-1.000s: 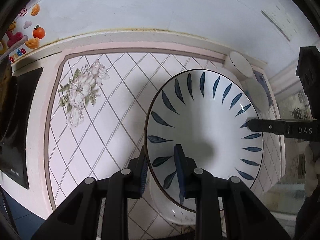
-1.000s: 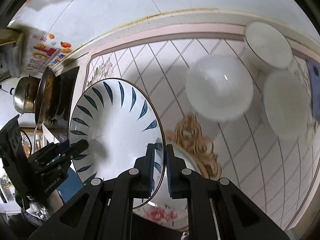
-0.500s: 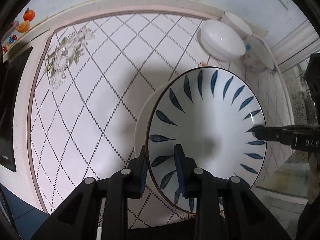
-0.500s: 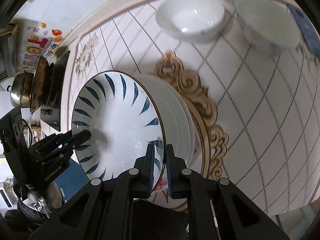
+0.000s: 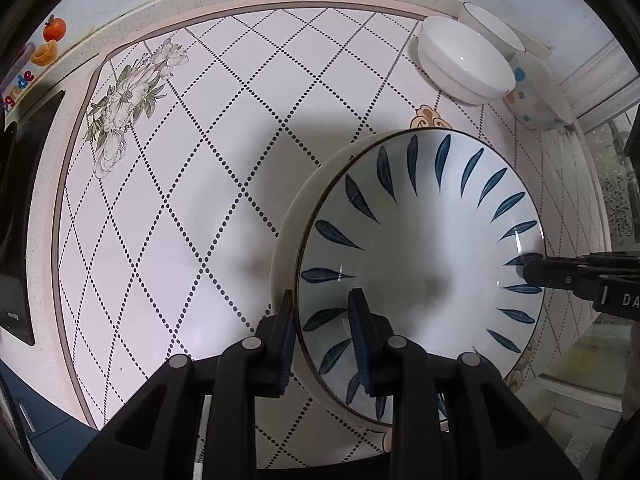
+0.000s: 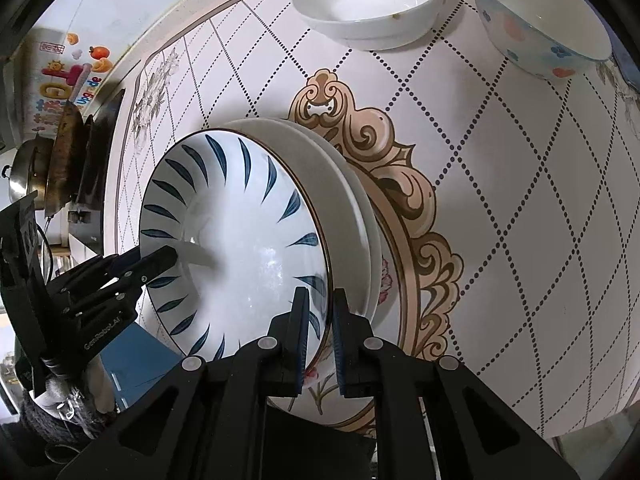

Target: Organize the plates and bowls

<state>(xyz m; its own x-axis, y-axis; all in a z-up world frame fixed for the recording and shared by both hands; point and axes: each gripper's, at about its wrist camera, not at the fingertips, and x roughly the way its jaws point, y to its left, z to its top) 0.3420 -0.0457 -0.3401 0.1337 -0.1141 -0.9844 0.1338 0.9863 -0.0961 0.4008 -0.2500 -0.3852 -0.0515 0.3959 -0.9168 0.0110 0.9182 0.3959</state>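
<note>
A white plate with blue leaf marks (image 5: 420,272) (image 6: 240,248) is gripped at opposite rims. My left gripper (image 5: 320,300) is shut on its near rim, one finger above and one below. My right gripper (image 6: 320,296) is shut on the other rim and shows at the plate's right edge (image 5: 532,272) in the left wrist view. The left gripper (image 6: 160,260) shows at the left in the right wrist view. The plate hangs tilted just over a stack of white plates (image 5: 292,232) (image 6: 344,184), with a flowered plate (image 6: 320,384) lowest. Whether it touches the stack I cannot tell.
A white bowl (image 5: 464,60) (image 6: 368,4), a spotted bowl (image 5: 532,96) (image 6: 540,20) and another white bowl (image 5: 488,28) stand at the counter's back right. A black stove (image 5: 16,200) with a pot (image 6: 24,176) lies left. A window ledge (image 5: 600,92) borders the right.
Both grippers have come down with the blue-leaf plate, bringing it close over the white stack. The bowls at the back have come into the left wrist view.
</note>
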